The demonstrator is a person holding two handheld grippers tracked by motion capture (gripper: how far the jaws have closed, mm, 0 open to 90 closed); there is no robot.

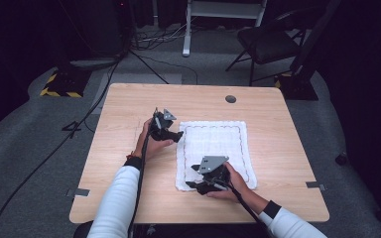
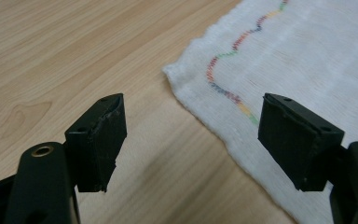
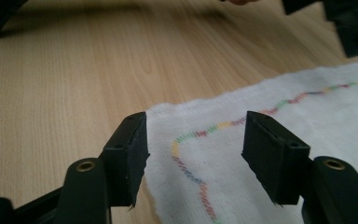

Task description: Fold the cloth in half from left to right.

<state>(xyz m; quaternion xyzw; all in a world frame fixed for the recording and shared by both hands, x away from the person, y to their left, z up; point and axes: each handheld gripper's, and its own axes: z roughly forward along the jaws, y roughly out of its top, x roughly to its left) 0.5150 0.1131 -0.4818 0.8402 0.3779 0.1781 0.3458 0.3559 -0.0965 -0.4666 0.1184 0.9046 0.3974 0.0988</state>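
One white cloth point(image 1: 213, 148) lies flat on one light wooden table point(image 1: 124, 104), and two hand-held grippers work at it, one in each of the person's hands. The left gripper point(image 1: 178, 136) sits at the cloth's far left corner; in the left gripper view its jaws stand wide apart with only bare tabletop and the cloth's corner point(image 2: 186, 84) between them, and the pads press on nothing. The right gripper point(image 1: 192, 185) sits at the cloth's near left corner, low over the table; in the right gripper view its jaws are likewise wide, straddling that corner point(image 3: 168, 121) with nothing pinched between the pads. Whether either jaw tip rests on the fabric I cannot tell. The cloth is a roughly rectangular piece of soft, gauzy weave with slightly fuzzy edges, spread out smooth in the middle of the table, a little toward the right. A wavy line of multicoloured stitching point(image 3: 189, 168) in red, green, yellow and blue runs just inside its border and turns with rounded bends at the corners. One small dark round fitting point(image 1: 230, 99) is set in the tabletop near the far edge, well apart from the cloth.
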